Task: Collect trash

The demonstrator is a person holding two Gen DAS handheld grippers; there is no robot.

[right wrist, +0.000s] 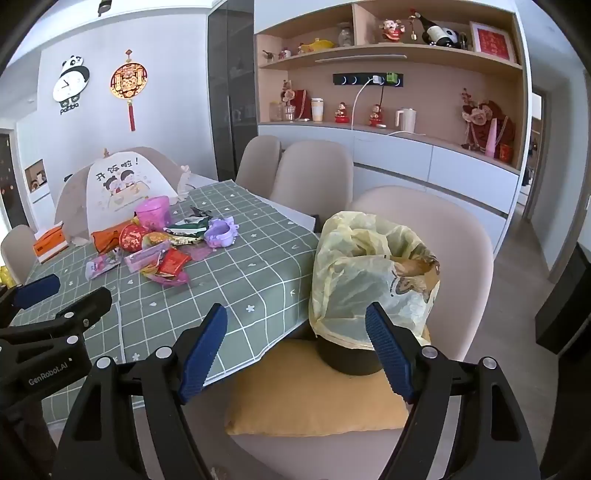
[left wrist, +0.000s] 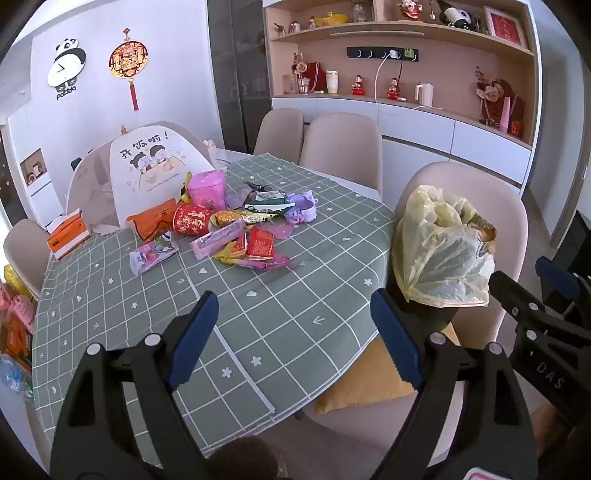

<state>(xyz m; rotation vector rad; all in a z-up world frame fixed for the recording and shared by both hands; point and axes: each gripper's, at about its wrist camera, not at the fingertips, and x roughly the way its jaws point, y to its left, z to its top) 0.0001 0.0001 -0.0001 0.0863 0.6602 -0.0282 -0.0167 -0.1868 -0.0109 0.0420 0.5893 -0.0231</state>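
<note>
With both the left gripper (left wrist: 295, 339) and right gripper (right wrist: 295, 347) wide open and empty, the wrappers (left wrist: 236, 229) lay uncollected on the table (left wrist: 295, 306), well apart from the lined bin (right wrist: 369, 280).

A dining table (left wrist: 295, 332) under a green checked cloth fills the frame's centre, ringed by beige chairs (left wrist: 343, 147). At upper left, a panda clock (left wrist: 66, 68) and red ornament (left wrist: 127, 61) hang on the white wall; at upper right, wooden shelves (left wrist: 406, 31) hold figurines above white cabinets (left wrist: 443, 136).
</note>
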